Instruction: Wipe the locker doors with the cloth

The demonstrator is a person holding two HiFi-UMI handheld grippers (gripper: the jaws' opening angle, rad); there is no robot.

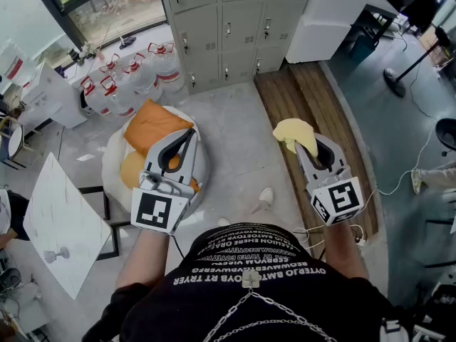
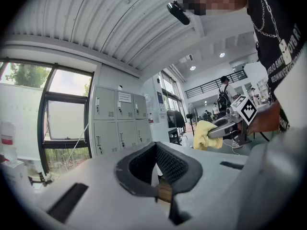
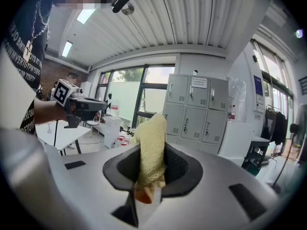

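Nearest, the left hand-held gripper (image 1: 187, 140) has its jaws pressed together on nothing. Beside it, the right hand-held gripper (image 1: 313, 148) pinches the yellow cloth (image 1: 294, 132), which bunches out past the jaw tips. The cloth's long axis runs along the jaws and points ahead, away from the person. Farther off, across the concrete floor (image 1: 235, 141), stand the grey locker doors (image 1: 226, 28), well apart from the cloth. Wiping seems not yet begun; this looks like the approach. The next move likely calls for stepping closer and pressing the cloth flat against a door.
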